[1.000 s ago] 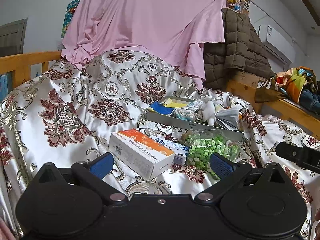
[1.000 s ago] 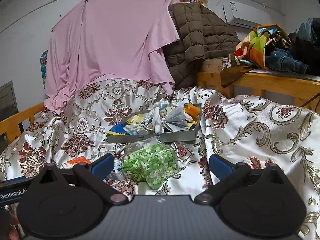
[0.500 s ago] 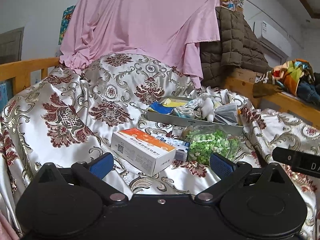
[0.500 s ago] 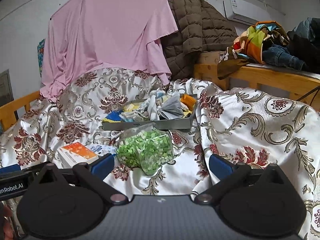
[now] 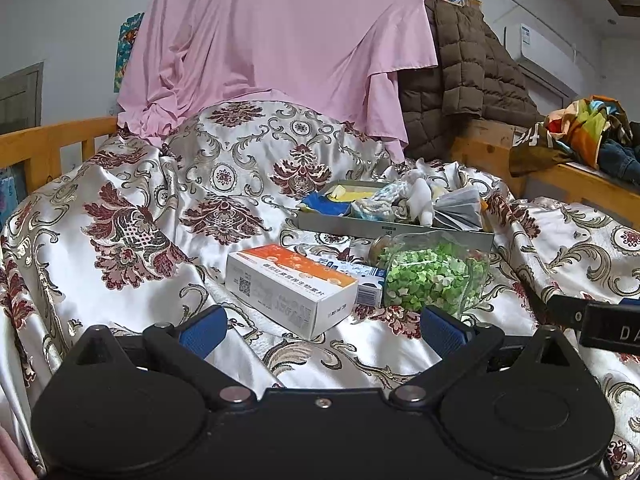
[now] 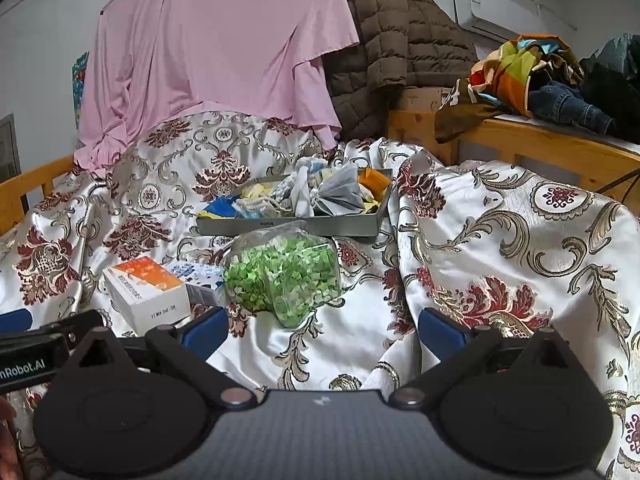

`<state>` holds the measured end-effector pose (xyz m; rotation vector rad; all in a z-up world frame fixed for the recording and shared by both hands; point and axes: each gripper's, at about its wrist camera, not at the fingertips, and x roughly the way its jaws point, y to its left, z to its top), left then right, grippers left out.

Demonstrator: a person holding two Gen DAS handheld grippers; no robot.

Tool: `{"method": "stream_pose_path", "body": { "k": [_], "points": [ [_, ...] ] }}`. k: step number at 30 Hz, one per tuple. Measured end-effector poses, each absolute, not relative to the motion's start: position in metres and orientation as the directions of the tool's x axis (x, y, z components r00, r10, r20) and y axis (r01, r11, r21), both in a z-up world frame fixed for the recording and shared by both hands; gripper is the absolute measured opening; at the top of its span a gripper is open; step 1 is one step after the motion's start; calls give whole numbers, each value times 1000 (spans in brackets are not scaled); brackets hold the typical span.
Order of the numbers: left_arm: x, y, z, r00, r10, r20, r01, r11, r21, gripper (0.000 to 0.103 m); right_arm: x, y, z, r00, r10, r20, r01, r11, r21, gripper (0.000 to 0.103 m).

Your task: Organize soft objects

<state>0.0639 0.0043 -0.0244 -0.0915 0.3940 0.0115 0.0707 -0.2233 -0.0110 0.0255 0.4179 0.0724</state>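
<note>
Left gripper (image 5: 322, 330) spread wide, empty; right gripper (image 6: 322, 330) likewise spread, empty; bag of green pieces (image 6: 282, 274) between medicine box (image 6: 146, 294) and grey tray (image 6: 288, 226).

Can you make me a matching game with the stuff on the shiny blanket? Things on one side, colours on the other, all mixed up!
Things:
1. bag of little paper bits
2. big box
3. tray
4. sheet hanging behind

Colours:
A. grey
B. pink
C. green
D. white and orange

Pairs: 1-C, 2-D, 3-A, 4-B
</note>
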Motion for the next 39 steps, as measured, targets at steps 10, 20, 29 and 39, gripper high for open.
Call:
{"method": "stream_pose_path", "body": {
  "k": [10, 20, 29, 39],
  "points": [
    [64, 5, -25, 923, -6, -386, -30, 996, -87, 102, 72, -225, -13, 905, 73, -418, -67, 997, 29, 103],
    [63, 6, -28, 920, -3, -392, -33, 996, -86, 102, 71, -224, -13, 906, 72, -418, -67, 997, 27, 103],
    [64, 5, -28, 920, -3, -392, -34, 996, -86, 102, 71, -224, -13, 905, 72, -418, -67, 997, 27, 103],
    [63, 5, -28, 919, -2, -393, -34, 996, -86, 102, 71, -224, -13, 905, 72, -418, -67, 997, 27, 103]
  ]
}}
